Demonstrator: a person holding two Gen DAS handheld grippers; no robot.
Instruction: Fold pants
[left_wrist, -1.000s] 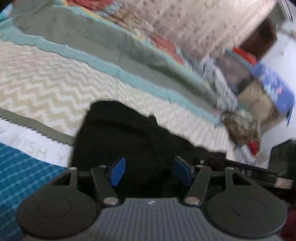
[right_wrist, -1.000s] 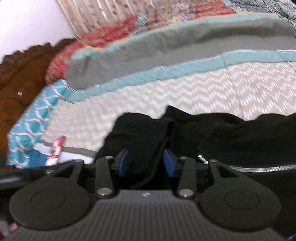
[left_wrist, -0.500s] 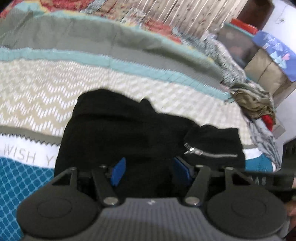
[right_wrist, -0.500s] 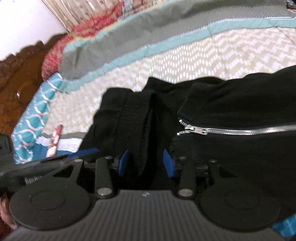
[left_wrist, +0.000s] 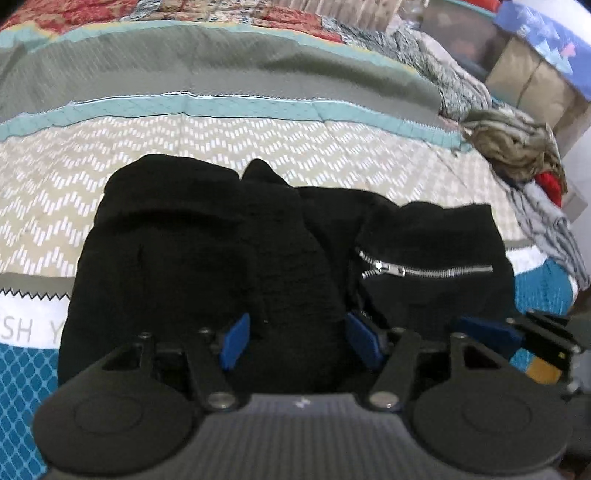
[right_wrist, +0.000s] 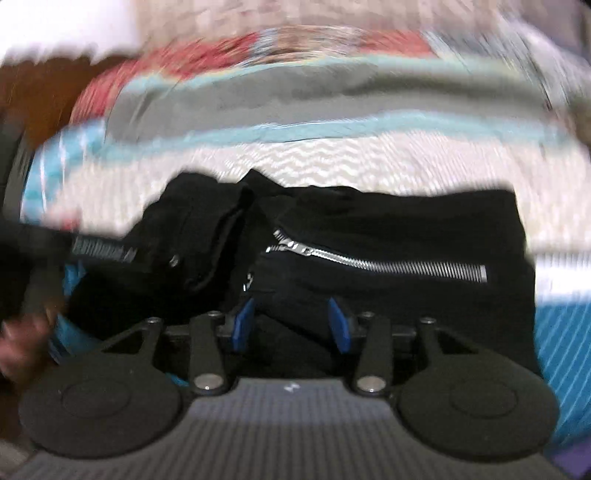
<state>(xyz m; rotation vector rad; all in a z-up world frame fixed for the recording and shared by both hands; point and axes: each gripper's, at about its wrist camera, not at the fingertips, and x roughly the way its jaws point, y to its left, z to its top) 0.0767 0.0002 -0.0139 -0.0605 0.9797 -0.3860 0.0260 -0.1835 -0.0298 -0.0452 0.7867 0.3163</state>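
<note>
The black pants (left_wrist: 207, 251) lie bunched in a folded heap on the bed, with a silver zipper (left_wrist: 424, 271) on the right part. My left gripper (left_wrist: 299, 338) is open, its blue pads either side of a black fold at the heap's near edge. In the blurred right wrist view the pants (right_wrist: 369, 229) and zipper (right_wrist: 376, 264) show too. My right gripper (right_wrist: 291, 325) is open over the near edge of the cloth below the zipper. The right gripper's fingers also show in the left wrist view (left_wrist: 491, 330).
The bed has a quilt (left_wrist: 258, 147) with chevron, teal and grey bands. A pile of other clothes (left_wrist: 517, 147) lies at the right edge, with boxes (left_wrist: 535, 81) behind. A dark wooden headboard (right_wrist: 40, 92) stands at the far left.
Both grippers have swung to face the heap squarely. The right gripper's jaws have opened wider and moved right, from the ribbed fold to below the zipper. The left stays open.
</note>
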